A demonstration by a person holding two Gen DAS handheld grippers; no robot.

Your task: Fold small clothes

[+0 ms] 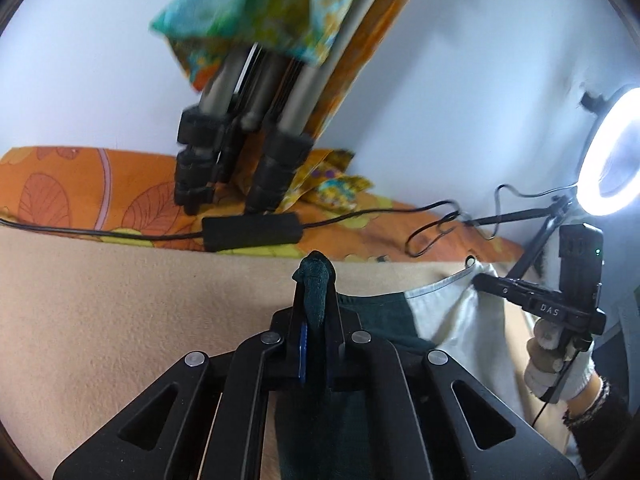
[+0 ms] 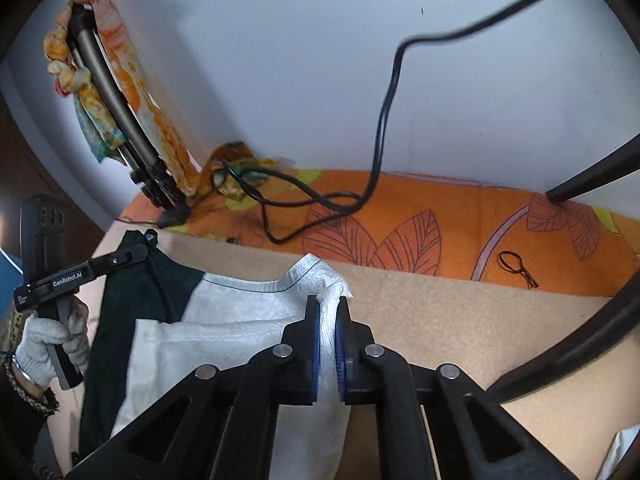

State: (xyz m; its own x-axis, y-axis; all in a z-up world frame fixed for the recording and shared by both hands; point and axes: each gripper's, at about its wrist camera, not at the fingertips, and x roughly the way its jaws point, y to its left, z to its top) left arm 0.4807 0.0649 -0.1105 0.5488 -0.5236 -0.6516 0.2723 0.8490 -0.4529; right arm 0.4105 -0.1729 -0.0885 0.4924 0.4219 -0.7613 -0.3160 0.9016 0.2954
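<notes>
Presently the garment (image 2: 224, 320), dark green on one side and white on the other, hangs stretched between both tools above the beige surface (image 2: 460, 320). Left gripper (image 1: 316, 276) is clamped on the green corner, right gripper (image 2: 328, 308) on the white corner. Recommended: keep both corners level and the top edge taut, lowering evenly so the fold lands square, clear of the cable (image 2: 320, 200) beyond the tips.

Garment (image 2: 224, 332) spread on near blanket (image 2: 460, 320), pinched at left edge by left gripper (image 1: 316, 280), at right by right gripper (image 2: 329, 312). Behind, patterned sheet (image 2: 460, 224) carrying cables (image 2: 304, 200); tripod (image 1: 240, 152) far left against wall (image 2: 280, 60).
</notes>
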